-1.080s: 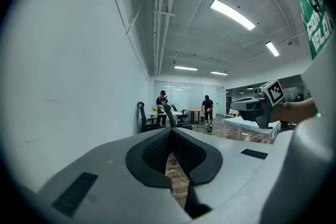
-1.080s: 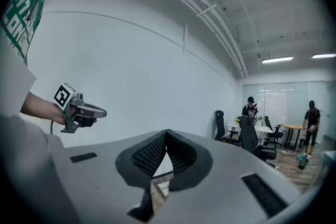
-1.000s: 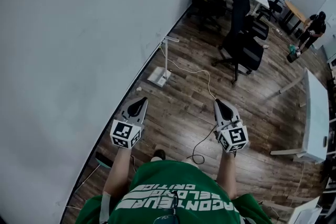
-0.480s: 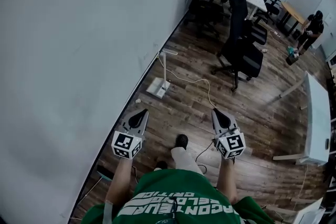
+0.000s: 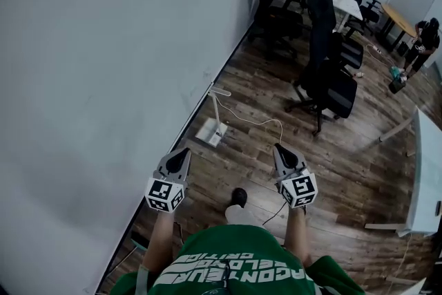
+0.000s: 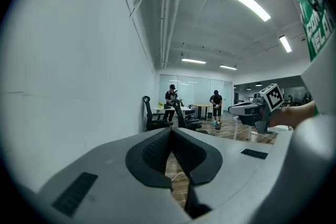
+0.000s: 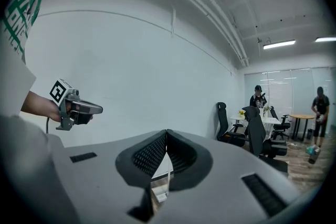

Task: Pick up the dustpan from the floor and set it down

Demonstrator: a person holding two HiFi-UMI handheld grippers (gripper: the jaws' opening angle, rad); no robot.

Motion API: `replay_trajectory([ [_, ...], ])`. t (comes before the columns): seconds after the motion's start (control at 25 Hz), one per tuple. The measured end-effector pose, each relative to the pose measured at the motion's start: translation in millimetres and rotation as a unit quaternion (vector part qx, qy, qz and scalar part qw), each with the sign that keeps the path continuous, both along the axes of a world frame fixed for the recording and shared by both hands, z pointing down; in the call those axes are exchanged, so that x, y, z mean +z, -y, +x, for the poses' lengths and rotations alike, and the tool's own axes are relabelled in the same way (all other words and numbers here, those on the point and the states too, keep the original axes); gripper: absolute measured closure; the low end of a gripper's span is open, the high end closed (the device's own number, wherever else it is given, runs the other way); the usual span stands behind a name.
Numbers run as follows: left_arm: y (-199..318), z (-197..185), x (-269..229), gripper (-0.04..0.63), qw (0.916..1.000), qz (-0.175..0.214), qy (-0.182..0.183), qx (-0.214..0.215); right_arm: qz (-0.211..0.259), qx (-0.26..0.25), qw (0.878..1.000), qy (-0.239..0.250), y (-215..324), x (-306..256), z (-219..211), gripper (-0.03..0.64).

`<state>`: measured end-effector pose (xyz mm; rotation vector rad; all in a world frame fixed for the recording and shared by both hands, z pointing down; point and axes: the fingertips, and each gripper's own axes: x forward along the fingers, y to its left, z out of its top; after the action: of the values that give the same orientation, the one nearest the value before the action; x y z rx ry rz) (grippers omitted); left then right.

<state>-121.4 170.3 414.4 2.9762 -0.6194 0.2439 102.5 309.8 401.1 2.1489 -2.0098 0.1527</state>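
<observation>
Head view: the left gripper (image 5: 184,151) and right gripper (image 5: 277,148) point forward over the wood floor (image 5: 373,141). A white dustpan (image 5: 210,132) with an upright handle stands ahead of both, well apart. Left gripper view: fingers (image 6: 156,152) pressed together, empty. Right gripper view: fingers (image 7: 149,155) likewise closed on nothing.

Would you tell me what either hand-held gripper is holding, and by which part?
Nothing: the left hand-held gripper and the right hand-held gripper are both shut and empty.

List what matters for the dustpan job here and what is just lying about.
Job: left tool and right tool, both shut, empty; white flat-based upright-handled object by the wall, possibly the dustpan.
Lying about: black office chairs; white table; white floor cable.
</observation>
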Motion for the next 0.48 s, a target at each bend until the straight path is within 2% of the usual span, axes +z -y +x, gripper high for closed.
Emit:
replay_trajectory([
  [0.28,44.0,69.2,-13.2,0.600,0.9997,0.004,0.007,-0.021,-0.002,-0.023,1.000,0.009,59.1,-0.2,75.8,0.607],
  [0.48,62.0,97.0,-8.4,0.600,0.9992,-0.007,0.008,-0.037,-0.006,-0.034,0.999,0.021,86.5,6.7,106.8,0.609],
])
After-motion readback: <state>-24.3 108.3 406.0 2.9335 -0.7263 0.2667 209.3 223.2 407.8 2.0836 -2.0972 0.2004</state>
